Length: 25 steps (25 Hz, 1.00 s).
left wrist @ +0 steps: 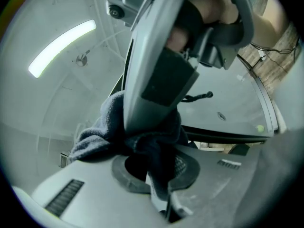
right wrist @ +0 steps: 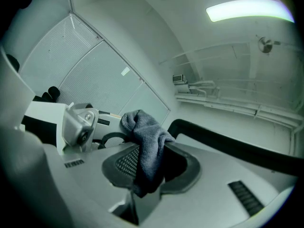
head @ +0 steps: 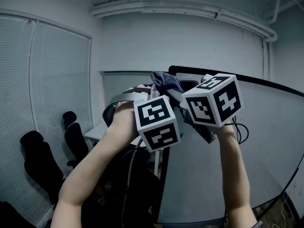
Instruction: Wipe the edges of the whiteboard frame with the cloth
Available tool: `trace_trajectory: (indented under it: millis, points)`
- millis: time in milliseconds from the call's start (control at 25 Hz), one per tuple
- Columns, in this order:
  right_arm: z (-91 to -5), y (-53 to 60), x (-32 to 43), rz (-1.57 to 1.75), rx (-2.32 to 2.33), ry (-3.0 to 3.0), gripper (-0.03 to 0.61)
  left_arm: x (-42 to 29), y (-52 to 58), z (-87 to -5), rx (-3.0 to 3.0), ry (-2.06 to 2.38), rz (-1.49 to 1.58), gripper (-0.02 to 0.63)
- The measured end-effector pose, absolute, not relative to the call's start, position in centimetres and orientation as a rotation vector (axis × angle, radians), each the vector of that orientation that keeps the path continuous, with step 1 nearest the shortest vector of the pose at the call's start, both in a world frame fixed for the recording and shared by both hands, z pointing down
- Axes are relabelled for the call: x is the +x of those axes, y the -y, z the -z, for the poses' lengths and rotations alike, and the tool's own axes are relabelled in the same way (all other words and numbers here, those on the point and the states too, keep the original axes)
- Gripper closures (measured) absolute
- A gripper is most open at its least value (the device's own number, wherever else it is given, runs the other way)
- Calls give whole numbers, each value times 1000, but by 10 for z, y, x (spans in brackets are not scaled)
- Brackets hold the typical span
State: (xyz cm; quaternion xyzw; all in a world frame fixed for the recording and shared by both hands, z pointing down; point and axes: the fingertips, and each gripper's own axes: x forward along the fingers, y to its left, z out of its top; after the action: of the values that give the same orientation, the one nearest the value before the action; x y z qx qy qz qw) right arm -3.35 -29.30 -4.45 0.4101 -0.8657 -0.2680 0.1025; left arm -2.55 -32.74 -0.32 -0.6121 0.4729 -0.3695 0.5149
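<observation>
Right gripper view: the cloth (right wrist: 142,132) is pinched in the closed right gripper (right wrist: 151,167) and clamped likewise by the left gripper (left wrist: 156,167), with the frame (right wrist: 223,144) just ahead; if the grippers are drawn apart, it could be tugged free and dropped.

Cloth (head: 166,81): the head view shows one dark fold; the rest sits behind the left cube (head: 156,122) and the right cube (head: 212,99).
Whiteboard (head: 256,170): cut off by the head view's right and bottom edges.
Right gripper (left wrist: 145,127): its body fills the middle of the left gripper view, covering part of the cloth and whiteboard.
Chairs (head: 40,163): dark shapes, detail unreadable; the lowest is cut by the edge.
Marks (left wrist: 221,115) on the whiteboard: too small to tell.
</observation>
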Motion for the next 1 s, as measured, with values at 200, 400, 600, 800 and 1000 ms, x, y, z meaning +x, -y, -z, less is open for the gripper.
trace_trajectory:
  millis: [200, 400, 600, 800, 1000]
  points:
    - [58, 296, -34, 809, 1216, 2567, 482, -26, 331, 18, -1456, -1134, 880, 586]
    - [77, 293, -32, 803, 1199, 2591, 482, -25, 328, 37, -1434, -1134, 893, 586]
    - [89, 293, -34, 795, 1203, 2592, 482, -26, 329, 49, -1435, -1126, 907, 586]
    - [85, 288, -34, 810, 1204, 2597, 482, -27, 323, 45, -1422, -1139, 881, 586]
    - [61, 288, -34, 844, 1229, 2575, 482, -27, 324, 23, -1417, -1168, 829, 588]
